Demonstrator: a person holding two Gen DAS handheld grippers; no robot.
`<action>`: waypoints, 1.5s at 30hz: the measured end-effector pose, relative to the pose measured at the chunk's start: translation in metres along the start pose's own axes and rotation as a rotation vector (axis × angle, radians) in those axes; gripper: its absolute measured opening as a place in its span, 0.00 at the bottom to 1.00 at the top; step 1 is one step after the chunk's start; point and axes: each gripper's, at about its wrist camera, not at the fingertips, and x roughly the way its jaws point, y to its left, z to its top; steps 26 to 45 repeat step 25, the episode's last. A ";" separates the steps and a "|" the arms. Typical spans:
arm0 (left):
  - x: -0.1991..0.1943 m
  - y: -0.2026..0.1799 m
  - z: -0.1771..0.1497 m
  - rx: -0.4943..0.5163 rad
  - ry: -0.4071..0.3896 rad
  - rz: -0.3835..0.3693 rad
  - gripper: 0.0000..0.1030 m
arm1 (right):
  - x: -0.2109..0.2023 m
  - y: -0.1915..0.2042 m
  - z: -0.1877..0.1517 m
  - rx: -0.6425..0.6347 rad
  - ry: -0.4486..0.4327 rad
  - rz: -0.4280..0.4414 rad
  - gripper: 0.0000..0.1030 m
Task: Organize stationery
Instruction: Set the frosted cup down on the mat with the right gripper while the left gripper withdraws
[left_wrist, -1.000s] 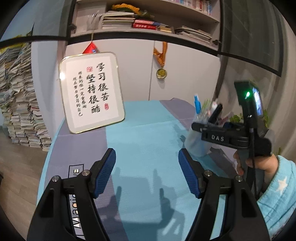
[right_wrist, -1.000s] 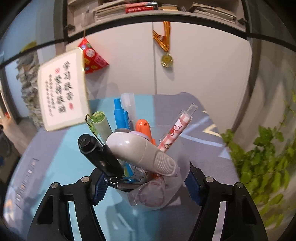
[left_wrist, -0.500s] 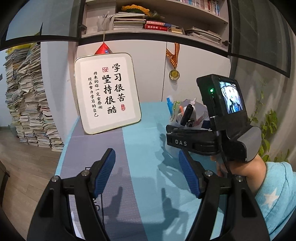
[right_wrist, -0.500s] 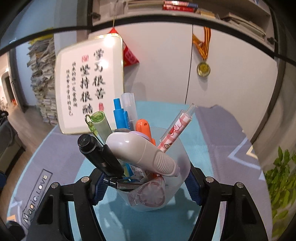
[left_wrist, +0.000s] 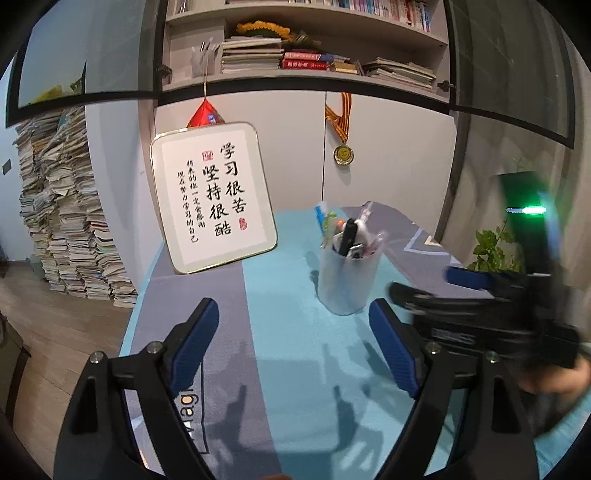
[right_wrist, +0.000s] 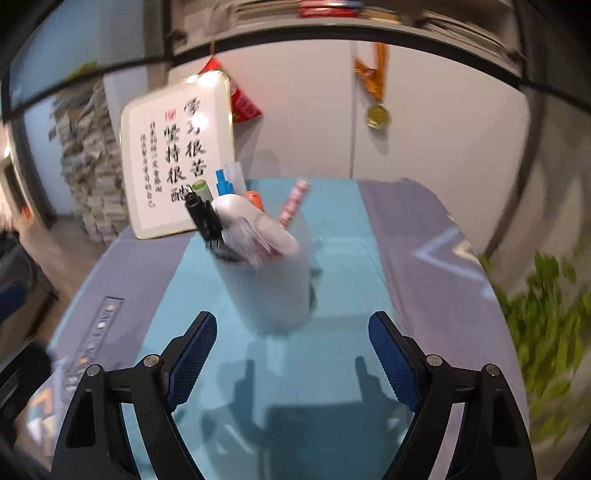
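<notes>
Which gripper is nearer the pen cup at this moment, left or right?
Right. The right gripper faces the pen cup just ahead of its open fingertips, jaws having just been opening, nothing between them. The left gripper sits farther back, open and empty.

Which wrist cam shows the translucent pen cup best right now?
Left wrist view: the translucent plastic pen cup is sharp and whole, standing on the blue-grey table mat with pens visible inside. In the right wrist view the cup is nearer and larger but motion-blurred, so its contents smear together.
</notes>
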 end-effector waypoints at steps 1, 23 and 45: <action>-0.005 -0.004 0.002 0.002 -0.007 -0.006 0.81 | -0.016 -0.003 -0.002 0.015 -0.015 -0.009 0.82; -0.142 -0.062 0.019 0.050 -0.205 -0.028 0.97 | -0.251 -0.004 -0.034 0.071 -0.452 -0.179 0.93; -0.149 -0.061 0.019 0.049 -0.215 -0.033 0.97 | -0.257 -0.003 -0.037 0.071 -0.462 -0.179 0.93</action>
